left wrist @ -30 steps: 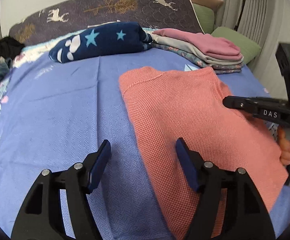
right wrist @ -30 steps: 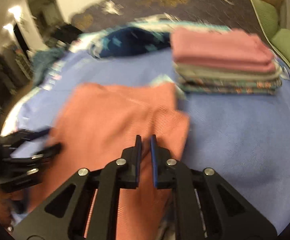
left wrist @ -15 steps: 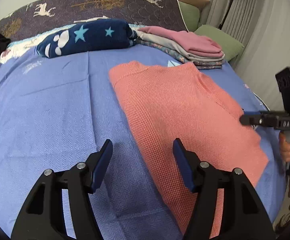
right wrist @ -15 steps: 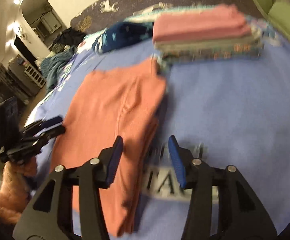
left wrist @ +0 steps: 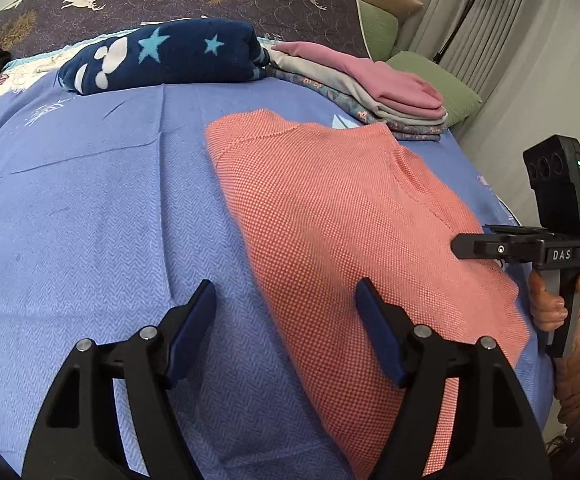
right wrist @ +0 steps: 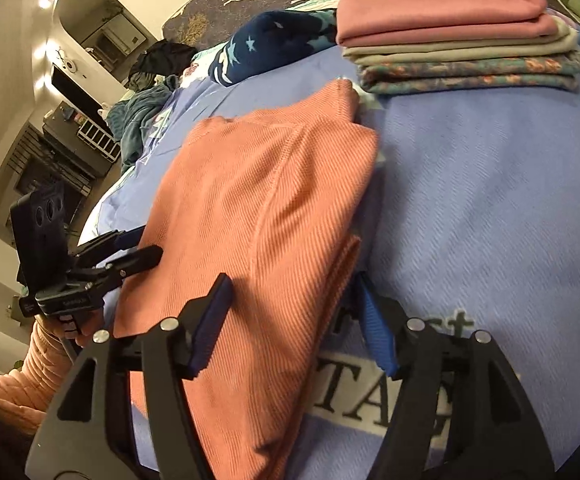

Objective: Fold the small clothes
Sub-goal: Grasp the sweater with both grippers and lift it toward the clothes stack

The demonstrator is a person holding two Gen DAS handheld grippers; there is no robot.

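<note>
- Left wrist view: we hold the left gripper over the bed, its fingers spread apart and gripping nothing, having just widened. The coral garment lies folded flat on the blue bedspread, its near left edge between our fingers. The right gripper reaches in from the right above the garment's far edge. A folded stack and a navy star blanket sit beyond.
- Right wrist view: our right gripper has just been opening; its fingers straddle the garment's layered right edge without pressing it. The left gripper hovers at the garment's left side.
</note>
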